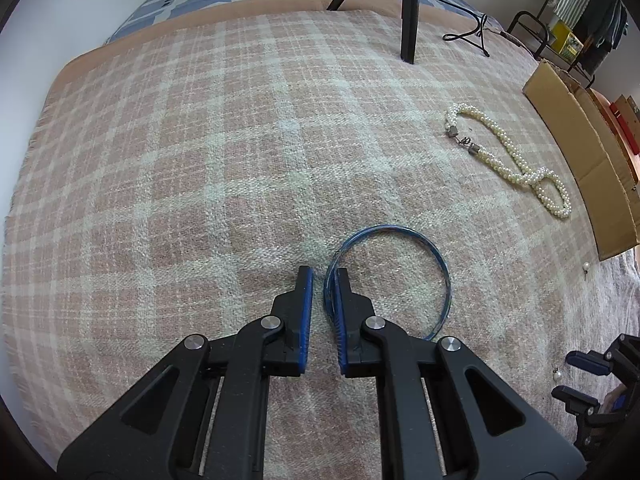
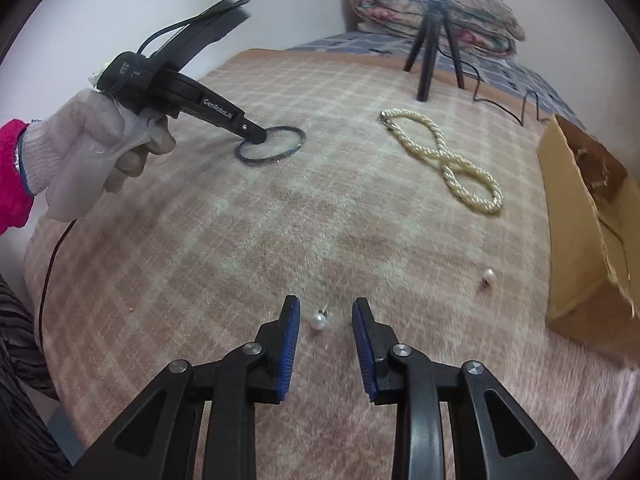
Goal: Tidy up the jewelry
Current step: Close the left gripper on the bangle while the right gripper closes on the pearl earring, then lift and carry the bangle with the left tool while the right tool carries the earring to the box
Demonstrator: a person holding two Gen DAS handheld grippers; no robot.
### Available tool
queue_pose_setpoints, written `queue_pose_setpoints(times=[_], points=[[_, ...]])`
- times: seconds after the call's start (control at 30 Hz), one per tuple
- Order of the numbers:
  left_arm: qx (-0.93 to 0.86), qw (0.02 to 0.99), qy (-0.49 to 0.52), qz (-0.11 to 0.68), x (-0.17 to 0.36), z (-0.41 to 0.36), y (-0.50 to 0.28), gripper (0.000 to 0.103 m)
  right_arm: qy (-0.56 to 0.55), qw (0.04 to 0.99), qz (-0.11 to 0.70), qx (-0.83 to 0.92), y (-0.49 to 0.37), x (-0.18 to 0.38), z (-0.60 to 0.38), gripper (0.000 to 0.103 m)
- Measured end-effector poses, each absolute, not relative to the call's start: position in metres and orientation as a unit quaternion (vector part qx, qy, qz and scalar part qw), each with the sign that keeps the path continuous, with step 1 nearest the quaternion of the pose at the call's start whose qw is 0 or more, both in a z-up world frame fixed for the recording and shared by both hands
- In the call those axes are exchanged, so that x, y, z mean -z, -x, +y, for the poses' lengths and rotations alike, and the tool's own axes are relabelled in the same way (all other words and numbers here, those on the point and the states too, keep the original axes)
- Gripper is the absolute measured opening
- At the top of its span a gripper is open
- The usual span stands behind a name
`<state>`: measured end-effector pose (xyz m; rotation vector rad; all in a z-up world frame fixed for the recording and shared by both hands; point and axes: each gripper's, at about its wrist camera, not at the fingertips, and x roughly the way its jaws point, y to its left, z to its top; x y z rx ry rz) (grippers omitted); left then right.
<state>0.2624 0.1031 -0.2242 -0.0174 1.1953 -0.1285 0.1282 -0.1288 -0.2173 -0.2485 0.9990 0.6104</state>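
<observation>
Right gripper point(image 2: 326, 312) astride pearl earring point(image 2: 320, 321)

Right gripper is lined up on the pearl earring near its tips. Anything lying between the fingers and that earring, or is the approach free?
Nothing visible blocks it. The pearl earring lies on the plaid blanket just ahead of the open right gripper, with only bare fabric around it. The second earring and the cardboard box sit off to the right.
</observation>
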Motion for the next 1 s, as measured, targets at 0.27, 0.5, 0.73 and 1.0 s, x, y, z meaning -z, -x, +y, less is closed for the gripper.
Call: queue_pose_setpoints(times=[0.27,0.5,0.73,1.0], points=[[0.061,0.826,0.005,0.56,0.224,0.103,-0.263,0.006,0.112,0.829,0.475,-0.272,-0.129,0.223,-0.126,0.017],[0.058,0.83,0.0,0.554,0.222,0.102,-0.26,0.002,0.148,0.831,0.466,-0.266,-0.125,0.225,-0.12,0.007],[0.053,0.837,-0.004,0.544,0.212,0.103,-0.25,0.002,0.139,0.837,0.457,-0.267,-0.125,0.217,-0.124,0.006],[0.052,0.857,-0.013,0.512,0.182,0.1,-0.231,0.002,0.132,0.849,0.435,-0.27,-0.119,0.198,-0.128,0.006]])
